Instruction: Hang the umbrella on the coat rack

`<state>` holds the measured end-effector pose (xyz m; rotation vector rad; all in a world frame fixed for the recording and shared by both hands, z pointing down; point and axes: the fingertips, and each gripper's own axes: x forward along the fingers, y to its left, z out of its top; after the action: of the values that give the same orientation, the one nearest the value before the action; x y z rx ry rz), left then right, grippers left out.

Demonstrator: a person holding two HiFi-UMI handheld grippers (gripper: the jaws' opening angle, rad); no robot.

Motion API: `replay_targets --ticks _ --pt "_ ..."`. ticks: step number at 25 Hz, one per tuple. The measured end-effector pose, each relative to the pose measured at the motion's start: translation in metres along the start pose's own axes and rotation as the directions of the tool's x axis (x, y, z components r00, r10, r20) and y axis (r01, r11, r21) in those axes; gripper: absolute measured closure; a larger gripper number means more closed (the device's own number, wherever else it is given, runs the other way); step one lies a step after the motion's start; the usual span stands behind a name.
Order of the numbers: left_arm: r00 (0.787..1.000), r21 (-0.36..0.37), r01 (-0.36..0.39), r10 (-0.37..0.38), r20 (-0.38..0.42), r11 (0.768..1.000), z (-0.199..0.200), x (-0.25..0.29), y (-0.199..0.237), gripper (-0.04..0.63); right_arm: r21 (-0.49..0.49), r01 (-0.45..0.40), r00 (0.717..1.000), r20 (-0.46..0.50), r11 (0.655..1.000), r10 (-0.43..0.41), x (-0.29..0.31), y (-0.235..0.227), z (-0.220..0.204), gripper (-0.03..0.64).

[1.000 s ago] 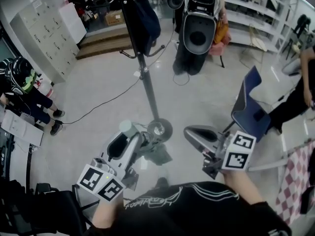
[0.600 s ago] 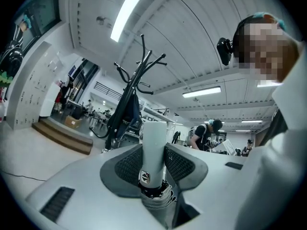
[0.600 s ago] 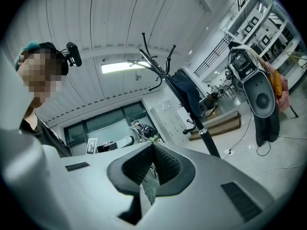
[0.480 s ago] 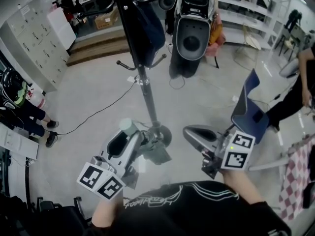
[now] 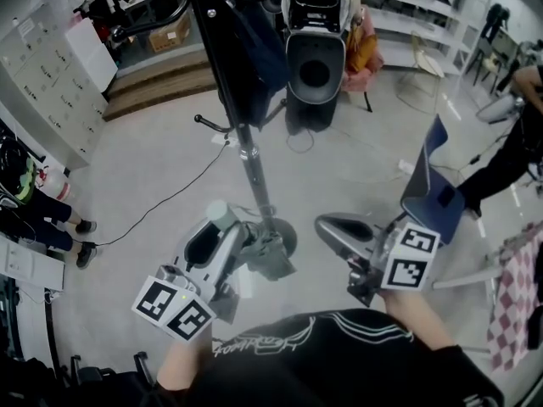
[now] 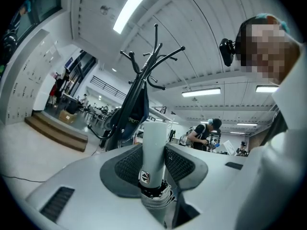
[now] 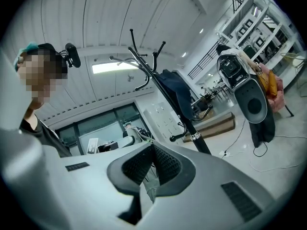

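Left gripper (image 6: pixel 154 153) clamps umbrella (image 6: pixel 154 137) handle

The left hand-held gripper (image 6: pixel 154 164) has its two jaws pressed on the pale grey handle of the umbrella (image 6: pixel 154 143). The handle stands upright between the pads, with folded cloth just under them. Behind it rises the black coat rack (image 6: pixel 145 73) with curved hooks at its top, and a dark blue cloth item (image 6: pixel 135 113) hangs on its pole.
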<state>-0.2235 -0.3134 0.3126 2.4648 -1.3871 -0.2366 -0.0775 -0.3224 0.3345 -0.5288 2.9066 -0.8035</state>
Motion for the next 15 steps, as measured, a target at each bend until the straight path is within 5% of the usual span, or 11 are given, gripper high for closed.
replay_targets --ticks 15 --pt "0.998 -0.023 0.038 -0.039 -0.041 0.999 -0.004 0.039 0.044 0.456 0.022 0.044 0.999 0.010 0.999 -0.044 0.028 -0.039 0.002 0.604"
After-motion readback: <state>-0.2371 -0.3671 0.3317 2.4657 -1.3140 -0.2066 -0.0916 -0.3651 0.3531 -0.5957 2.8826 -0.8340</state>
